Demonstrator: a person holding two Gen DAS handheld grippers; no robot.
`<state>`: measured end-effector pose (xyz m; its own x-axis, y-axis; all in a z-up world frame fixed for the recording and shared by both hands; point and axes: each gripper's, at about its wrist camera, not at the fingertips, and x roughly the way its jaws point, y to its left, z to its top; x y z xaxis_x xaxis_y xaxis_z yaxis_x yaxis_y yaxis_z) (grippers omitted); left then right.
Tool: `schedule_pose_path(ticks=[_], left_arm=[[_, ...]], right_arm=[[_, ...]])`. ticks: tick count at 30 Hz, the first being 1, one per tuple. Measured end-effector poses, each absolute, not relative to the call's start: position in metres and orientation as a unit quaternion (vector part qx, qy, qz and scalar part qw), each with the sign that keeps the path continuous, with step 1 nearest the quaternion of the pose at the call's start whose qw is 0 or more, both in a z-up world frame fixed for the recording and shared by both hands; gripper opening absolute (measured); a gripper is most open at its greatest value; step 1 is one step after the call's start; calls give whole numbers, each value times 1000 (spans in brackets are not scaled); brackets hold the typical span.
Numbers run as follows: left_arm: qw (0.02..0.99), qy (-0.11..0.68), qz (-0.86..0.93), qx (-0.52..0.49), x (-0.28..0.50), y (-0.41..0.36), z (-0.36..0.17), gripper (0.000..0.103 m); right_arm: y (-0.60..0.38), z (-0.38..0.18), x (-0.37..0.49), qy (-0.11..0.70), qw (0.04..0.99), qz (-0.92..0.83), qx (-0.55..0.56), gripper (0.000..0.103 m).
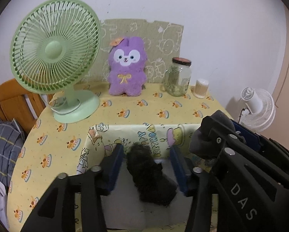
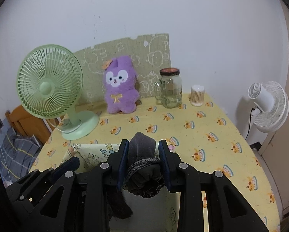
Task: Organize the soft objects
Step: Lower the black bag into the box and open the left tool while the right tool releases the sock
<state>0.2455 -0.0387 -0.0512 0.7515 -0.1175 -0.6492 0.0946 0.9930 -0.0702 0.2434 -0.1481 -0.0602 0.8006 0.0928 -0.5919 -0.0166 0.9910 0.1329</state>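
Left tool (image 1: 147, 166): pads apart, a dark fuzzy sock (image 1: 148, 174) lying loose between them, touching neither blue pad; sock resting inside the yellow cartoon-print box (image 1: 125, 135), on its pale floor.

Right tool (image 2: 143, 166): clamped on a grey sock bundle (image 2: 142, 154) tied round with a dark cord, pads pressing both sides; one end of the bundle sticking up past the fingertips, another dark piece hanging below. Held just above and at the right edge of the same box (image 2: 90, 152). Seen also from the left wrist view, at the right, with the grey bundle (image 1: 200, 145) in its pads.

Tabletop (image 2: 212, 127) covered in yellow cloth printed with small cakes. At the back, against a green patterned board (image 1: 163, 36): green desk fan (image 1: 55, 52) on the left, purple plush rabbit (image 1: 127, 67) upright in the middle, glass jar (image 1: 178, 77) with a dark lid to its right, tub of cotton swabs (image 1: 201, 88) just beside the jar.

Beyond the tabletop on the right, white standing fan (image 2: 268, 104) near the wall. On the left, wooden bed frame (image 1: 11, 100) with blue checked bedding (image 1: 3, 141).
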Motion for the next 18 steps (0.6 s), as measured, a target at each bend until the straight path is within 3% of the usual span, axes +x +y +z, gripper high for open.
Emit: schedule_pose_path(ticks=[5,12,14,16,18], left_arm=[[931,361,-46,-16,251,-34,-60,76],[928,369,-47,-9,253,-36,-65,82],[929,366,-47,-7,253,-37,-65,84],[930,364,-49,-7,252,-37,-64,88],[931,361,-50,-7,251,-37,-63,89]], right_arm=[[-144,-71,253,324,943,40,60,35],[-144,-80,259,338,938,43,67,39],[-144,-81,259,338,938,39,65,52],[-143,-79,258,334,940,32,61,79],[-143,-77,255,327,943,25,56,82]])
